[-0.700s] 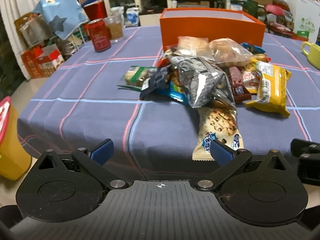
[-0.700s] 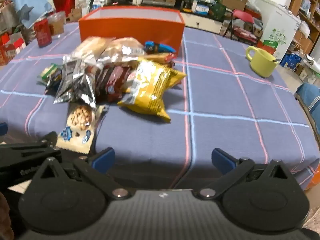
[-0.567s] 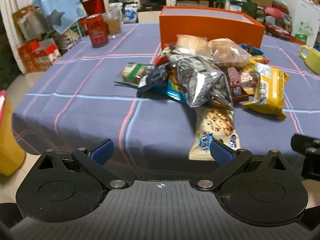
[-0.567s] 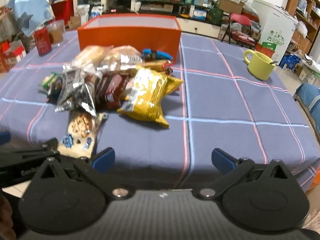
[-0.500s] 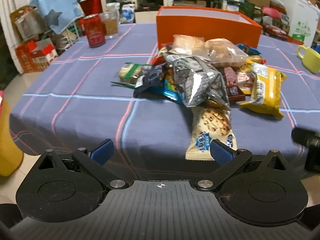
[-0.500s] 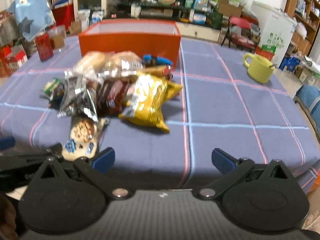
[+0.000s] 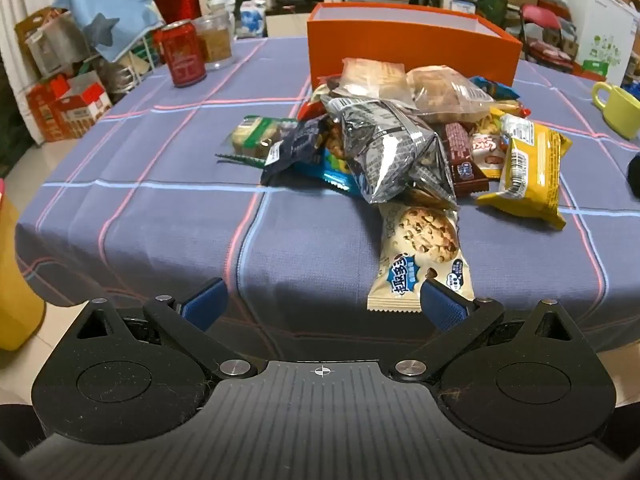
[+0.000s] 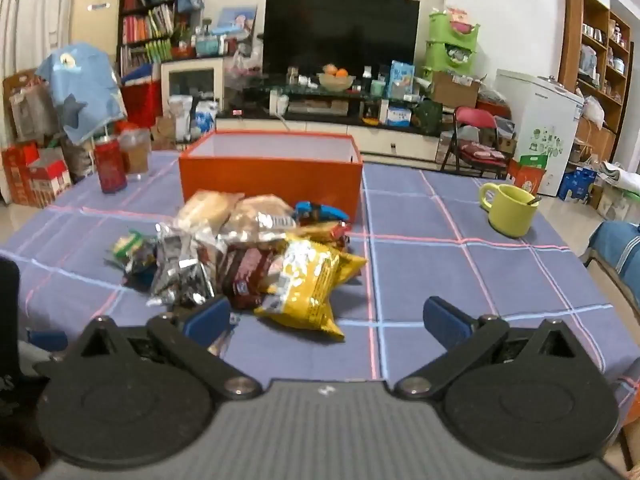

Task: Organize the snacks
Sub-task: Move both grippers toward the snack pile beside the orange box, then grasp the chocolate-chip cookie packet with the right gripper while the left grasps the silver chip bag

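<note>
A heap of snack packets lies mid-table in front of an open orange box (image 7: pixel 412 46) (image 8: pixel 270 178). Nearest me is a cookie packet (image 7: pixel 420 258), behind it a silver foil bag (image 7: pixel 390 152) (image 8: pixel 178 270), a brown chocolate bar (image 7: pixel 464 158) (image 8: pixel 244 274) and a yellow packet (image 7: pixel 528 170) (image 8: pixel 310 288). My left gripper (image 7: pixel 322 304) hangs open over the table's near edge, its right pad beside the cookie packet's lower corner. My right gripper (image 8: pixel 326 316) is open and empty, just short of the yellow packet.
A red can (image 7: pixel 182 58) (image 8: pixel 110 164) and a glass jar (image 7: pixel 214 42) stand at the far left of the blue checked tablecloth (image 7: pixel 160 208). A green mug (image 8: pixel 508 210) (image 7: pixel 616 110) sits at the right. A yellow bin (image 7: pixel 16 304) stands on the floor at left.
The right gripper has lifted and tilted up, so the room behind the table now shows and the yellow packet sits between its pads. The left gripper has shifted only slightly.
</note>
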